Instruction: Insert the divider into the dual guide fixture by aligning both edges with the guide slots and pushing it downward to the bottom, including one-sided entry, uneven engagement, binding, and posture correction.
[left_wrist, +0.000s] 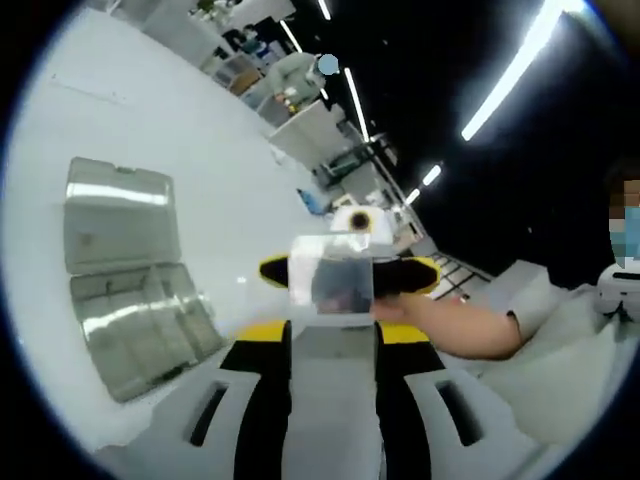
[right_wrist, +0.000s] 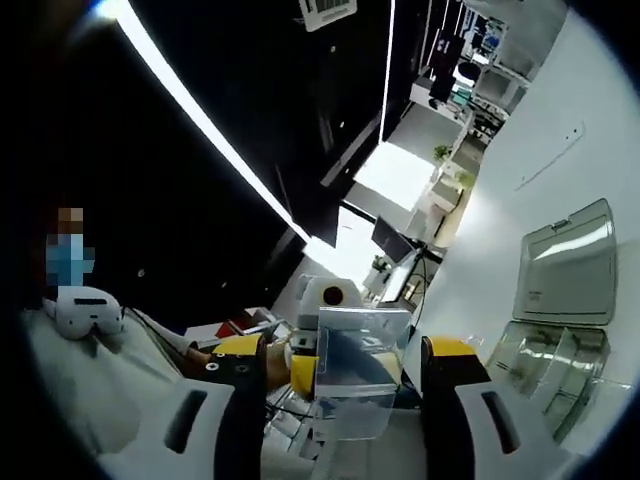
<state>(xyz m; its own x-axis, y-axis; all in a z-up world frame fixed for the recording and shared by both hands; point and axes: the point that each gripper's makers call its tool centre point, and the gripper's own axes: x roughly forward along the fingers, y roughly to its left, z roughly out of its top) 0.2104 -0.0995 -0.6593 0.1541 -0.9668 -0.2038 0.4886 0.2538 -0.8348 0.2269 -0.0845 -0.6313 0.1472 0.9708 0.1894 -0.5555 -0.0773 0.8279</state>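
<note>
The white table (left_wrist: 150, 120) takes up most of the left gripper view, and on it lies the clear plastic fixture box (left_wrist: 125, 290), lid thrown open, its inner partitions showing as 2 or 3 pale ribs; the right gripper view shows the same box (right_wrist: 560, 330) off to that gripper's side. Both tools are held up in the air, well apart from the box, facing one another. Between them hangs the divider (left_wrist: 332, 280), a small clear plastic plate, seen again in the right gripper view (right_wrist: 355, 375). The left gripper (left_wrist: 335, 330) seems pressed onto its near edge, while the right gripper (right_wrist: 355, 370) has the plate between its jaws, though whether they actually pinch it I cannot tell. The task is barely begun, I judge: the plate must come down to the box, held square, with both edges started in the 2 slots together; if 1 side enters first, lift slightly and level before pushing
</note>
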